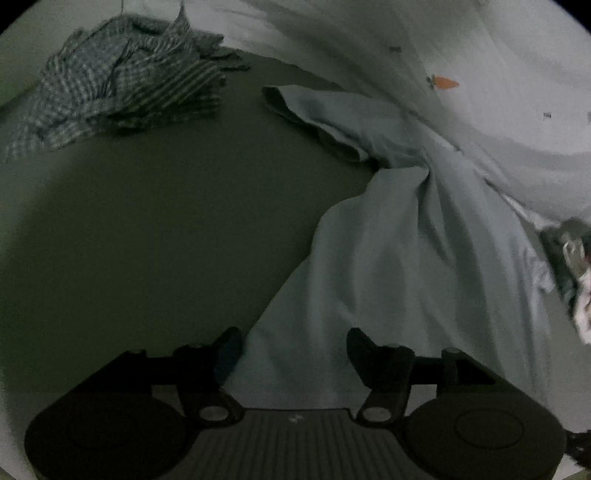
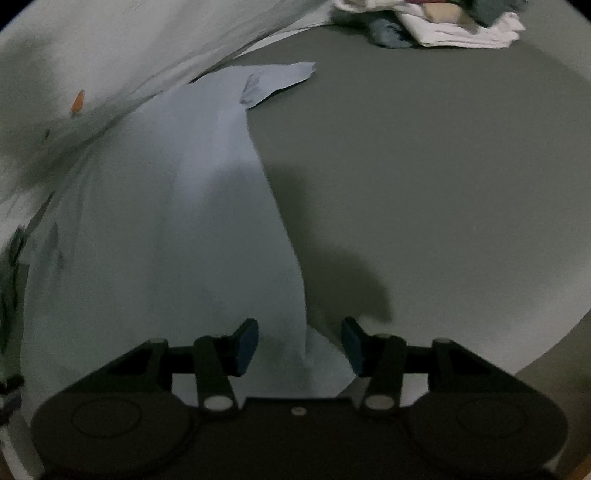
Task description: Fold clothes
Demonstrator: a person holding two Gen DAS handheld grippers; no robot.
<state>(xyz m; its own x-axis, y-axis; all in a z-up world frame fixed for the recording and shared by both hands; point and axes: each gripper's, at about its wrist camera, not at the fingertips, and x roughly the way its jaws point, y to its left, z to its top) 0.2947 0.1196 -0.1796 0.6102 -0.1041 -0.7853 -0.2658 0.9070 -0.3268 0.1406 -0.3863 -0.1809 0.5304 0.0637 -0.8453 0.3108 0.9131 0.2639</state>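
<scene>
While the dark grey table [image 1: 147, 229] takes up most of both views, the pale blue shirt [image 1: 388, 266] lies stretched across it, its long axis running away from both grippers toward a draped white sheet [image 1: 480, 55] at the far edge; its near hem sits right at the fingertips of each tool, so neither hand is clearly the nearer. Seen from the left wrist, a sleeve [image 1: 325, 118] spreads off to the left with its cuff lying on the table; seen from the right wrist, the other sleeve [image 2: 280, 79] points off to the right. Beyond the shirt, a heap of checked cloth [image 1: 118, 85] lies well apart at far left, and a small pile of white and blue laundry [image 2: 443, 26] at far right. The left gripper [image 1: 293, 350] has its jaws spread wide with the hem's left edge between them, gripping nothing; the right gripper [image 2: 300, 341] is likewise spread, straddling the hem's right edge; a pinch on each corner looks the likely next move.
</scene>
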